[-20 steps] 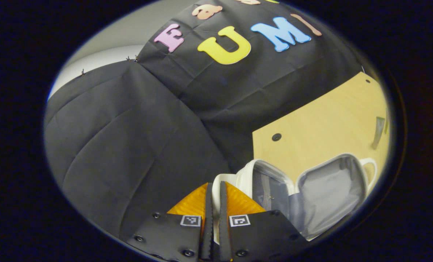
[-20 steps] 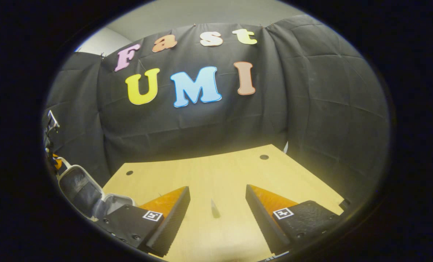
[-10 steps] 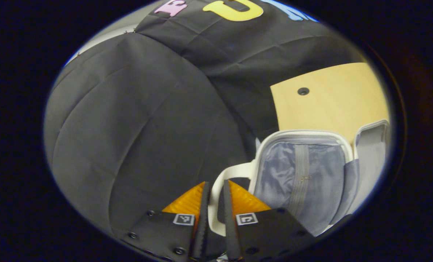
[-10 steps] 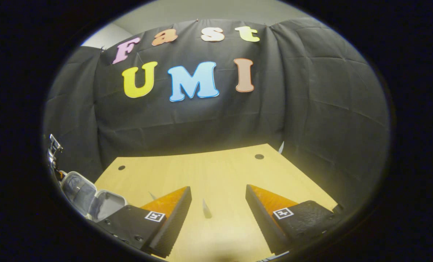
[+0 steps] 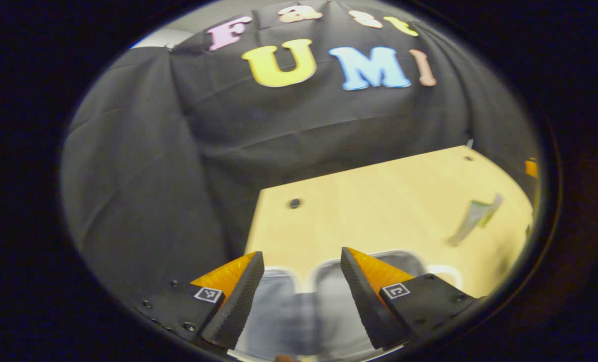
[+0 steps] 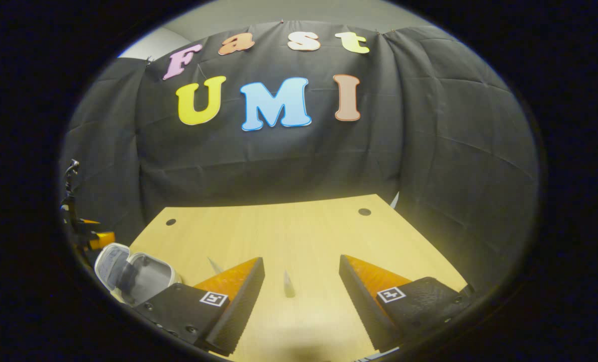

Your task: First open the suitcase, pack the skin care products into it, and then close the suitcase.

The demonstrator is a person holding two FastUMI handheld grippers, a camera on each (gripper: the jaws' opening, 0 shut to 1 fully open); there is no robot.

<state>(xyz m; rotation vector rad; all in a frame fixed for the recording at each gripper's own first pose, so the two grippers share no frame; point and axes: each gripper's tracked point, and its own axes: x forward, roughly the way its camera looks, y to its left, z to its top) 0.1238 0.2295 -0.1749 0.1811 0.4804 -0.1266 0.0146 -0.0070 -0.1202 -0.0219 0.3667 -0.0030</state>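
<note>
The small white suitcase (image 5: 299,311) lies open on the wooden table (image 5: 379,201), blurred, its grey lining facing up just below my left gripper (image 5: 301,296). That gripper is open and holds nothing. A pale skin care tube (image 5: 472,218) lies on the table to the right. In the right gripper view the open suitcase (image 6: 133,274) sits at the table's near left corner, with the left gripper (image 6: 85,236) above it. My right gripper (image 6: 301,296) is open over the table (image 6: 304,231). A small tube (image 6: 289,284) lies between its fingers, and another tube (image 6: 213,264) lies beside the left finger.
Black cloth walls close off the back and both sides of the table. Small round holes (image 6: 364,211) mark the tabletop's far corners. An orange part of the right gripper (image 5: 530,167) shows at the far right of the left gripper view.
My left gripper let go of the suitcase's white handle and opened, swinging round to face the back wall. The suitcase now lies flat open. The right gripper barely moved.
</note>
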